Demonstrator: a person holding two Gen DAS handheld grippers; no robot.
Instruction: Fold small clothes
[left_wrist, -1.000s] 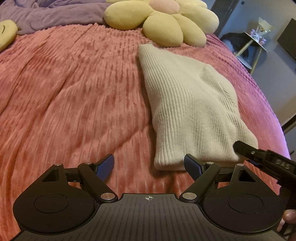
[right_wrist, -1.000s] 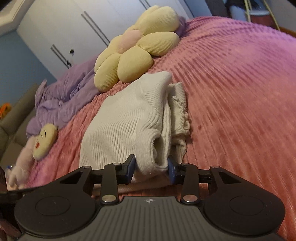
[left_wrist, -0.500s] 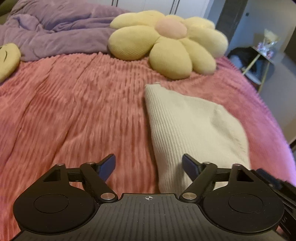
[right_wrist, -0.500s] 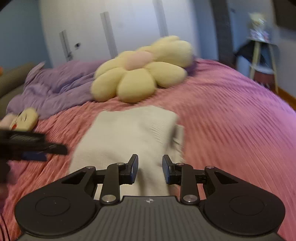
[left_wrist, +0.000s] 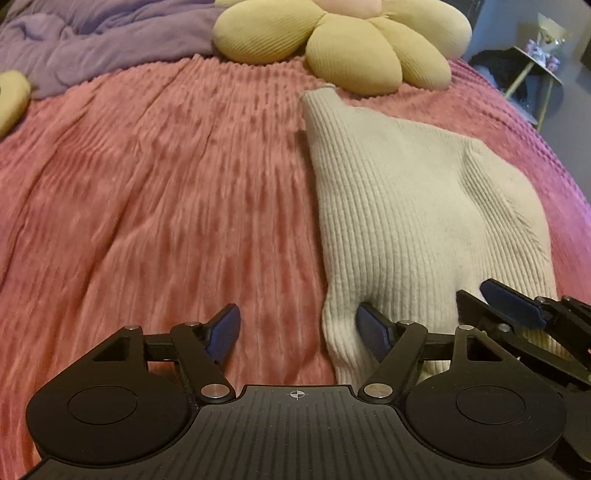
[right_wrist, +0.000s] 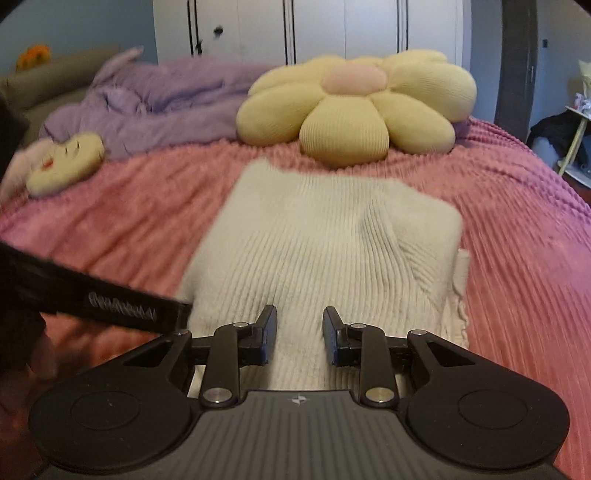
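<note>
A cream ribbed knit garment lies folded on the pink ribbed bedspread; it also shows in the right wrist view. My left gripper is open wide and empty at the garment's near left corner, its right finger on the knit. My right gripper is open with a narrow gap, empty, just above the garment's near edge. The right gripper's fingers show at the right of the left wrist view. The left gripper's finger shows at the left of the right wrist view.
A yellow flower cushion lies just behind the garment. A purple blanket is bunched at the back left, with a small plush toy beside it. A side table stands off the bed's right edge. White wardrobe doors are behind.
My right gripper has let go of the garment's folded edge, drawn back and turned to face the headboard. My left gripper has tipped up, then down, and shifted slightly right.
</note>
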